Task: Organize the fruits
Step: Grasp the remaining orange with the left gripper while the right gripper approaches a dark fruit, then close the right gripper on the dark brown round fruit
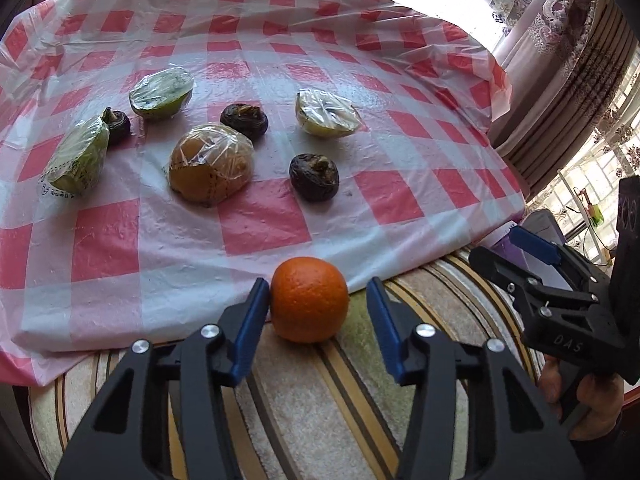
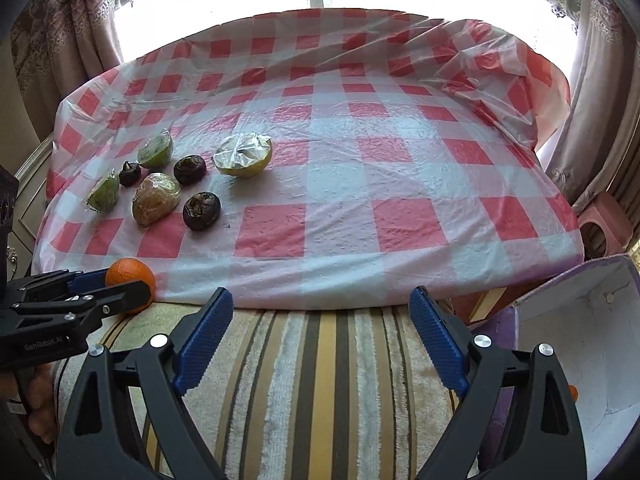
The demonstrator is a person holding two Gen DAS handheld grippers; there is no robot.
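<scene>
the orange [image 1: 309,299] sits on the striped towel [image 1: 304,400], right at the front edge of the red and white checked sheet [image 1: 256,224] that covers the worktop. the left tool [image 1: 318,304] is spread wide around it: its left blue pad touches the orange's side, while the right pad stands clear with a gap, so nothing is clamped.

farther back on the sheet lie the other fruits, most in clear film: a wrapped brown fruit [image 1: 211,163] in the middle, a wrapped green half [image 1: 162,93] behind it, a wrapped green wedge [image 1: 78,157] to the left, and a wrapped pale yellow half [image 1: 326,113] to the right. three dark, wrinkled fruits lie among them, one near [image 1: 314,177], one behind the brown fruit [image 1: 244,120], and a small one [image 1: 117,125] touching the green wedge.

the right tool [image 2: 322,332] hovers over the striped towel with its jaws wide apart and nothing between them. a white-lined box [image 2: 576,344] with purple sides stands just to its right.
</scene>
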